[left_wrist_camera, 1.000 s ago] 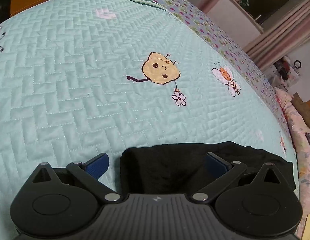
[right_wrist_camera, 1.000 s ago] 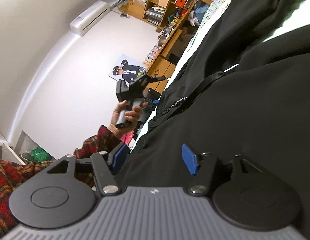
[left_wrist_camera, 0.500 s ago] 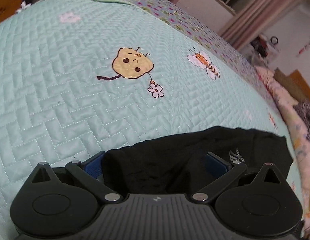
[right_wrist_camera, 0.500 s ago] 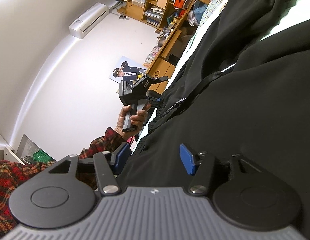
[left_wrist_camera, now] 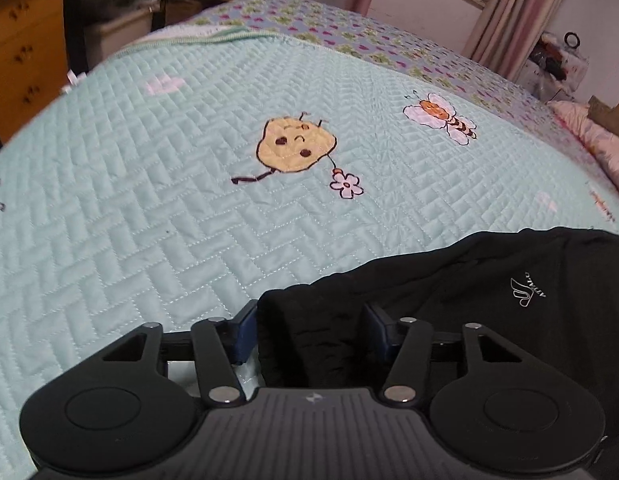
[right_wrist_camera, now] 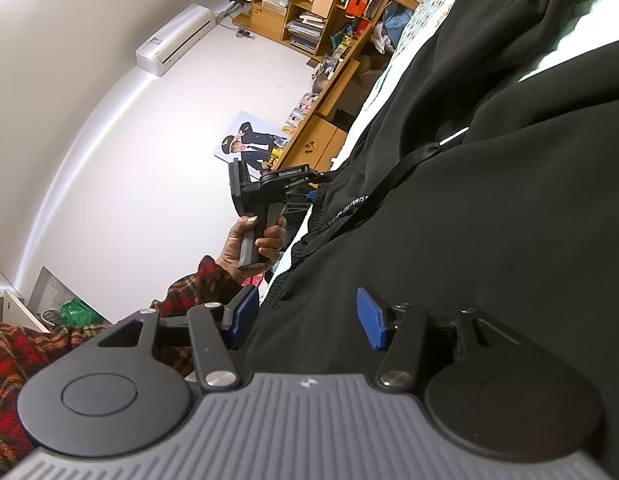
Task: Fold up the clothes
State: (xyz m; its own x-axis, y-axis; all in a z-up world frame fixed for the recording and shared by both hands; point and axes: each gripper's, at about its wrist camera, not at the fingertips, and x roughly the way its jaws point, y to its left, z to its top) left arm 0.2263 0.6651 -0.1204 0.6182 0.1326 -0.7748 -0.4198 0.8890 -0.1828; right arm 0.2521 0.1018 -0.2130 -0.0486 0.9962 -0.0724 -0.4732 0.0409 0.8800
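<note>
The step in hand looked like carrying or laying out the black sportswear garment with a drawstring waistband (right_wrist_camera: 489,208) over the pale mint quilted bedspread stitched with a yellow cartoon figure (left_wrist_camera: 157,184), each tong taking one end of its waistband edge. How many folds the cloth already held could not be read from these views.

The left gripper (left_wrist_camera: 309,328) had its blue-padded fingers set wide, with a bunched hem of the black cloth filling the space between them; whether the pads truly pinched it I could not tell, since the cloth hid the contact. The right gripper (right_wrist_camera: 307,320) likewise straddled the elastic waistband, its jaws apart, its hold uncertain.

The garment draped from the tongs onto the bedspread, a small white logo (left_wrist_camera: 527,286) showing right of the left tong.

Next, I judged, the edge needed to be kept taut and level between both tongs.
</note>
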